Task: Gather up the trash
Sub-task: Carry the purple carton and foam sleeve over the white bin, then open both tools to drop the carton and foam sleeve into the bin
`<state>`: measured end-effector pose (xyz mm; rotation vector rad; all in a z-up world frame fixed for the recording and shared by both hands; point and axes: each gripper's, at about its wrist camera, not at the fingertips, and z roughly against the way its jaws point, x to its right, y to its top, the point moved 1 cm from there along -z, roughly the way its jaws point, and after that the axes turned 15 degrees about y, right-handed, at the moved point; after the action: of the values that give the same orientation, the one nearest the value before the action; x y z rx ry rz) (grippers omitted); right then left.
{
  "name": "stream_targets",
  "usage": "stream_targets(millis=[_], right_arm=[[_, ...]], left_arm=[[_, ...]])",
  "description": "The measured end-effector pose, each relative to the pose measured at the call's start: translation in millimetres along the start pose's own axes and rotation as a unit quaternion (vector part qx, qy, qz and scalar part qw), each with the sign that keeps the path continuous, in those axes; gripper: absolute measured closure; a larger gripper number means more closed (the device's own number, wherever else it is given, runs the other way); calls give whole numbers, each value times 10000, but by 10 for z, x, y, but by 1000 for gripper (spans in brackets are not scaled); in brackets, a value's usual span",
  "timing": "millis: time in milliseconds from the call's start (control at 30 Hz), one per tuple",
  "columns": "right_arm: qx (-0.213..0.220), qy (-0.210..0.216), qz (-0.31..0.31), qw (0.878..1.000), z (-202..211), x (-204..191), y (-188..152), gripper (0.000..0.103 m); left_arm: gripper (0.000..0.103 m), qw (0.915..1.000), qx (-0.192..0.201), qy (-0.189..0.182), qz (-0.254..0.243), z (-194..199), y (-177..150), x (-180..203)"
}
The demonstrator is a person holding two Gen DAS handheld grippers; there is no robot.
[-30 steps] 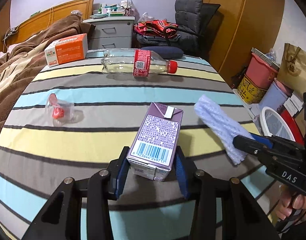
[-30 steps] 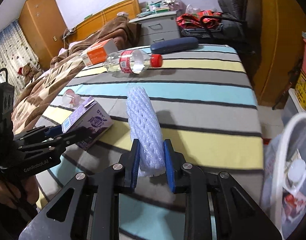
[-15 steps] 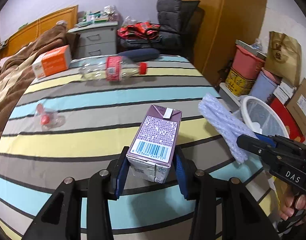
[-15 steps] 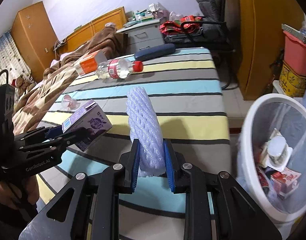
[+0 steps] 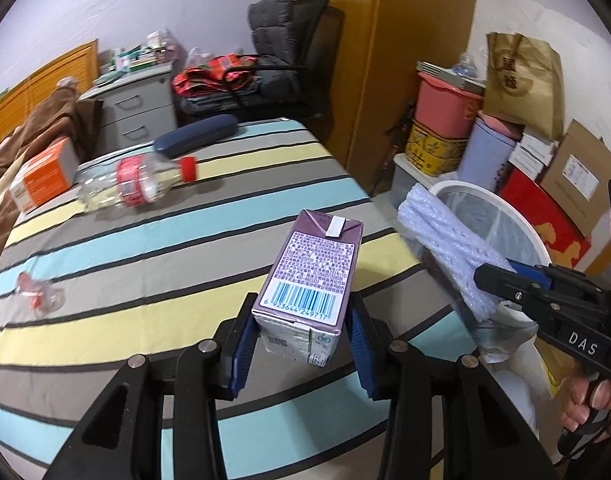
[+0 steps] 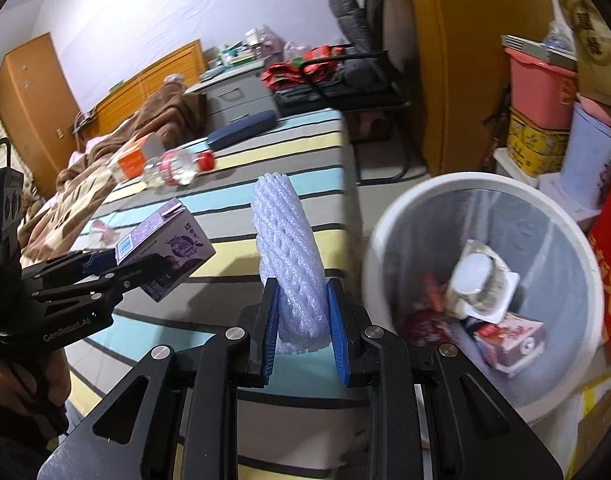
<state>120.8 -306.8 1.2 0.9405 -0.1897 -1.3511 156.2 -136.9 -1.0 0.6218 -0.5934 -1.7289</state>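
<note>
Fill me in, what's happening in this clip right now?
A person is clearing trash off a striped bed. The left gripper is clamped on a purple drink carton; the right gripper is clamped on a white foam net sleeve. Both are beside the white trash bin, nothing dropped yet. A plastic bottle and orange box remain on the bed.

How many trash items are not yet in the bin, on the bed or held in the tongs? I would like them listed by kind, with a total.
Drink carton, held: 1
Foam net sleeve, held: 1
Plastic bottle, on the bed: 1
Orange box, on the bed: 1
Small clear wrapper with red, on the bed: 1
Total: 5
</note>
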Motion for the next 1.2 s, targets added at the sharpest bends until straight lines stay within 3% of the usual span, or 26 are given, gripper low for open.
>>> stream_targets(millis=[700, 1200], right_arm=[[515, -919, -856, 9907, 598, 742, -157, 79], [448, -1096, -1166, 9861, 625, 951, -236, 79]], left_arm=[[58, 9936, 48, -925, -652, -107, 312, 967], [58, 9866, -224, -1290, -977, -329, 368, 1491]])
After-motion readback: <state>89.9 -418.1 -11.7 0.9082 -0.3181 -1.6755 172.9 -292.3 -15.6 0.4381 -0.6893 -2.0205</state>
